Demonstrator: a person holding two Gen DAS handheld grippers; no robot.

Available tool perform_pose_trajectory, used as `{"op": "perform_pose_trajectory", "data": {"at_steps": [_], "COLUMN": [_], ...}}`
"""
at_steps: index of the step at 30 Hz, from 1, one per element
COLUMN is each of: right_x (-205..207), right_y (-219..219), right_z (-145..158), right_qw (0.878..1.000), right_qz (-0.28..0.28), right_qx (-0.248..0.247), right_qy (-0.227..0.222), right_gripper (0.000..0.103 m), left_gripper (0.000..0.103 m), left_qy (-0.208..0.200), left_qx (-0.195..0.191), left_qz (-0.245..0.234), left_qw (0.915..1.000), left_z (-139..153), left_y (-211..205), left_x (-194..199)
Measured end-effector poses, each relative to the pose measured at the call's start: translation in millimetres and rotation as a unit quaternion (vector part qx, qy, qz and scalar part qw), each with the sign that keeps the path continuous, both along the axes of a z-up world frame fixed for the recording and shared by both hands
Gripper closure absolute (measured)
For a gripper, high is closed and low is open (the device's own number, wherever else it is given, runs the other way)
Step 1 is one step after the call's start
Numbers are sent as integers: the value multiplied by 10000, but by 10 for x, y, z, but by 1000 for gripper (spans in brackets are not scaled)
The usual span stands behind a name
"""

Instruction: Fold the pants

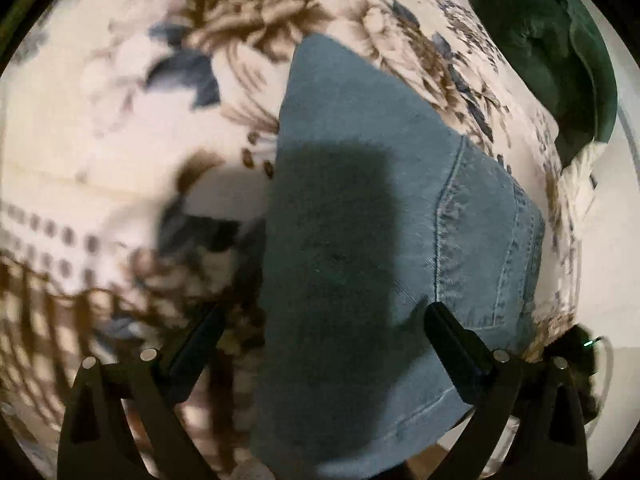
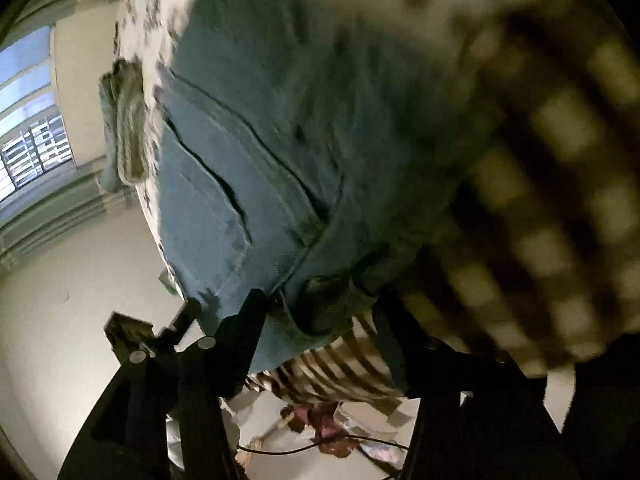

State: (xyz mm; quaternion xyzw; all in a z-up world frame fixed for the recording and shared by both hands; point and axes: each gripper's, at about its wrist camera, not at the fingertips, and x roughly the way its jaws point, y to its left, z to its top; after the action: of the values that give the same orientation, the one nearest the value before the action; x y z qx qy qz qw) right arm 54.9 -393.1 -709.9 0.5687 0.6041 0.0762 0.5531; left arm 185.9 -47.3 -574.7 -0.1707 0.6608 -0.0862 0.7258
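The left gripper (image 1: pixel 324 320) hangs with its jaws spread wide and nothing between them, poised over the blue denim pants (image 1: pixel 360 208). One finger is above the floral bedspread (image 1: pixel 120 128) beside the pants' edge; the other sits over the denim near a stitched seam. The pants lie folded on the bed, running away from the gripper toward a dark green cushion (image 1: pixel 552 40) at the far corner.

The right gripper (image 2: pixel 316 312) is also released, its fingers straddling the waistband corner of the pants (image 2: pixel 260 140) at the bed's edge, without pinching the cloth. A window (image 2: pixel 28 120) shows beyond.
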Motion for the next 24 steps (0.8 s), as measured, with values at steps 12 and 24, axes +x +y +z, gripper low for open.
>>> {"op": "perform_pose_trajectory", "data": {"at_steps": [12, 24], "right_x": [149, 272], "right_y": [245, 362], "right_z": [-25, 86], "right_qw": [9946, 9960], "right_qz": [-588, 344], "right_qx": [621, -150], "right_qy": [-593, -810], "right_gripper": [30, 31], "left_gripper": [0, 1], "left_qy": [89, 155], "left_qx": [-607, -900], "left_qz": [105, 30], "left_qw": [9981, 9958], "left_z": [-192, -229], "left_y": [-9, 106], "left_x": [149, 231]}}
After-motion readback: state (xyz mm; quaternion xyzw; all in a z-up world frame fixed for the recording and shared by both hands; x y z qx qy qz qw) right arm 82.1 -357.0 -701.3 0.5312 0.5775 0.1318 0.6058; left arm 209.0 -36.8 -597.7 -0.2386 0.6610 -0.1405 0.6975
